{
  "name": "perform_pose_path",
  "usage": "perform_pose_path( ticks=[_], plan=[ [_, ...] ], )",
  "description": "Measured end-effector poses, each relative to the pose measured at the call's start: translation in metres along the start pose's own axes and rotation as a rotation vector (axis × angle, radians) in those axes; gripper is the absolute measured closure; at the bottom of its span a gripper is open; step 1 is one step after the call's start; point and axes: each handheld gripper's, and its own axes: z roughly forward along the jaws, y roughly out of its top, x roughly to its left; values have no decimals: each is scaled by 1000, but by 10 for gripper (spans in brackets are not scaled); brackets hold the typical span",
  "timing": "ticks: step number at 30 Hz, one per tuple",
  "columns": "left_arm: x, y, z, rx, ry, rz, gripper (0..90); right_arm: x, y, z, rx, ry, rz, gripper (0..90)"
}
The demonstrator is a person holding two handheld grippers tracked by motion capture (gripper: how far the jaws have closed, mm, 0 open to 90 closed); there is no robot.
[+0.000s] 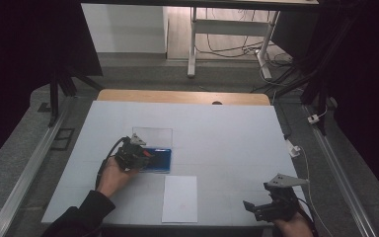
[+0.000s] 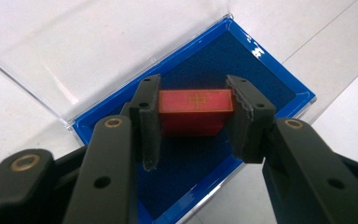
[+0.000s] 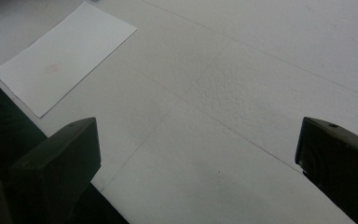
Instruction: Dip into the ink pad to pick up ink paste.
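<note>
Left claw [image 2: 193,122] is clamped on a small red stamp block [image 2: 196,112], one pad on each short end, so the block's long axis runs straight across from jaw to jaw. It sits low over the dark blue ink pad [image 2: 200,154] inside an open blue case [image 1: 159,160] whose clear lid [image 1: 152,136] lies flat on the tabletop [image 1: 227,133] on the far side. Whether the block's underside is pressing the pad or hanging just above it, I cannot quite tell from this angle. What the next move likely turns on is the white sheet of paper [image 1: 179,198]: it lies nearer the person than the case and a little toward the right hand's side, so the block would have to be lifted clear of the case rim and carried back that way. Right claw [image 1: 269,205] stands wide open with nothing between its jaws, held beside the paper's right edge over bare tabletop
</note>
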Motion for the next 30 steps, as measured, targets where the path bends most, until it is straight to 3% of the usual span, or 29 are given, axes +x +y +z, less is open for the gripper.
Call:
perform_pose_path(
  ticks=[11, 17, 21, 30],
  plan=[
    [5, 0, -1, -7, -29, -66, 581, -1, -1, -1, -2, -1, 5, 4],
    [7, 1, -3, -15, -36, -76, 583, 0, 0, -1, -3, 1, 4, 4],
    [6, 2, -6, -14, -18, -61, 583, -1, -1, -1, -4, 2, 8, 4],
    [2, 5, -18, -39, -20, -47, 583, -1, -1, -1, -5, 3, 5, 4]
  ],
)
